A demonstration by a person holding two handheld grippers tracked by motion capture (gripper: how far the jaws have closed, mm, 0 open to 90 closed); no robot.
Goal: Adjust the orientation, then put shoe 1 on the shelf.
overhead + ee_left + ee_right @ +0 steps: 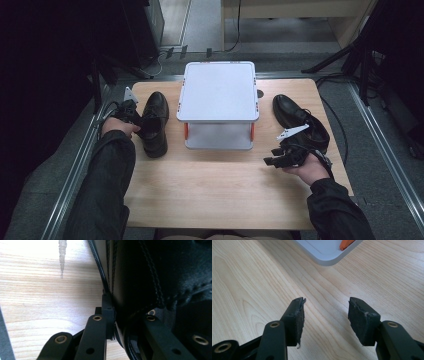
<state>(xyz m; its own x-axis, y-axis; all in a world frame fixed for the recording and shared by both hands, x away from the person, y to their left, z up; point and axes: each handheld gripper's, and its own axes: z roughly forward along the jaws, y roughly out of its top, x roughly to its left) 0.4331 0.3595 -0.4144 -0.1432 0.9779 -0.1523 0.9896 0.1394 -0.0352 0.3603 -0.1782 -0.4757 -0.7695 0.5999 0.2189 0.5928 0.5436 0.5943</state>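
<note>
- Black leather, pinched: my left gripper [131,116] has its jaws pressed on the side wall of the left shoe [154,123], one jaw outside the leather and one inside the opening, as the left gripper view shows [117,322].
- Left shoe, position: a black lace-up dress shoe lying on the left part of the table [220,185], toe pointing away from me, heel towards me, just beside the left edge of the rack.
- My right gripper [274,156]: jaws spread wide, nothing between them; the right gripper view shows bare wood between the worn pads [299,317]. It rests low over the table in my right hand, near the front right corner of the rack.
- Right shoe [299,120]: matching black shoe, on the right part of the table, just behind my right gripper, toe pointing away; whether they touch I cannot tell.
- Rack [218,92]: pale grey two-level stand with orange posts, at the table's middle, between the two shoes. Its top shelf is bare. It stands between the left shoe and my right hand.
- Table: light wood grain, with the near half bare.
- Surroundings: grey floor, metal rails along both table sides, dark tripod legs and cables at the far right.
</note>
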